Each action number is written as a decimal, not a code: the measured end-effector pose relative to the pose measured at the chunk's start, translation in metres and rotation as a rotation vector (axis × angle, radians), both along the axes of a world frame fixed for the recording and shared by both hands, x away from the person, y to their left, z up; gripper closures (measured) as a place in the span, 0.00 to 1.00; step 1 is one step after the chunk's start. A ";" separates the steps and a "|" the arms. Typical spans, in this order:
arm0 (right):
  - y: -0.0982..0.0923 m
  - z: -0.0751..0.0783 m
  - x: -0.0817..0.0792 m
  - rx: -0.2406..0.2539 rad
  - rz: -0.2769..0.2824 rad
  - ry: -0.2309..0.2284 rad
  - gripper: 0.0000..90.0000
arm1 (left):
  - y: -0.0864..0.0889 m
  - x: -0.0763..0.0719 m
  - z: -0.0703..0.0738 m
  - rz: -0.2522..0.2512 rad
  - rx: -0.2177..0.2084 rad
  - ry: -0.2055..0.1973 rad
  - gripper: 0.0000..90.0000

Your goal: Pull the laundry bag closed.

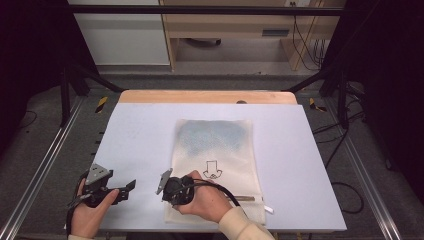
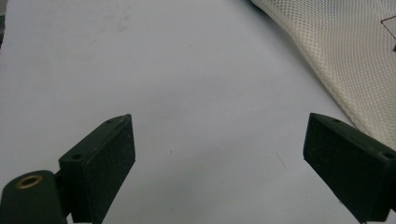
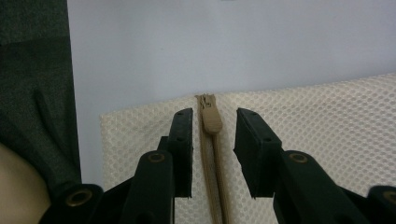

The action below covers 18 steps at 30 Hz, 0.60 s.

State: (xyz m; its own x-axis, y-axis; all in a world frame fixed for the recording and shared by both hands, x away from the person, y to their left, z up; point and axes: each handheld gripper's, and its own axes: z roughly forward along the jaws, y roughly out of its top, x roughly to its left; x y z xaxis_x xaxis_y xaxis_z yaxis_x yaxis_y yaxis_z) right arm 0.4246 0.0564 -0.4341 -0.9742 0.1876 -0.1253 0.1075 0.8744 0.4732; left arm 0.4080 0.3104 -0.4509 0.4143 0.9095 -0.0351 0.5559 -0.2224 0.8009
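A white mesh bag (image 1: 215,145) lies flat on the pale table (image 1: 140,135), with a black arrow print (image 1: 212,170) and something bluish showing through its far half. A tan zipper (image 1: 247,198) runs along its near end. In the right gripper view the zipper pull (image 3: 210,116) lies between the jaws of my right gripper (image 3: 215,116); there is a gap on each side, so the gripper is open. In the high view my right gripper (image 1: 167,192) is over the bag's near left corner. My left gripper (image 1: 131,189) rests left of the bag, open wide and empty (image 2: 219,144).
The mesh bag's edge (image 2: 345,51) lies to the right of the left jaws, with bare table (image 2: 163,70) ahead. The table's near edge runs just beside the right jaws, with dark floor (image 3: 32,93) beyond. A wooden strip (image 1: 207,96) lines the far edge.
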 end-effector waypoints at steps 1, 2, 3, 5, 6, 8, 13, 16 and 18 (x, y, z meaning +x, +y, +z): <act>0.001 -0.001 0.001 -0.001 -0.001 0.005 0.75 | 0.000 0.000 0.000 0.000 0.000 0.000 0.10; 0.002 -0.002 0.002 -0.005 -0.004 0.006 0.74 | 0.000 0.000 0.000 -0.004 0.006 0.001 0.10; 0.003 -0.003 0.003 -0.006 -0.006 0.011 0.74 | 0.000 0.000 0.000 -0.004 0.006 -0.001 0.10; 0.005 -0.005 0.004 -0.008 -0.008 0.017 0.75 | -0.001 0.000 0.000 -0.004 0.006 -0.002 0.10; 0.005 -0.006 0.005 -0.008 -0.004 0.023 0.75 | -0.001 0.000 0.000 -0.004 0.006 -0.002 0.10; 0.006 -0.007 0.005 -0.010 -0.005 0.027 0.75 | -0.001 0.000 0.000 -0.006 0.005 -0.001 0.10; 0.008 -0.010 0.005 -0.025 0.003 0.036 0.78 | -0.001 0.000 0.000 -0.008 0.005 0.002 0.10; 0.009 -0.011 0.005 -0.037 0.009 0.034 0.82 | -0.002 0.000 0.000 -0.009 0.004 0.001 0.10; 0.008 -0.011 0.005 -0.032 0.010 0.039 0.86 | -0.002 0.000 0.000 -0.008 0.004 0.000 0.10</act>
State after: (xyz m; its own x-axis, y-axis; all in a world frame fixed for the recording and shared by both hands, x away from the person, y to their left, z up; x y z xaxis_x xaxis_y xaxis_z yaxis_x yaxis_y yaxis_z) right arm 0.4300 0.0645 -0.4452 -0.9803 0.1744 -0.0929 0.1167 0.8902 0.4404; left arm 0.4080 0.3089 -0.4510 0.4214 0.9063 -0.0316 0.5544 -0.2299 0.7999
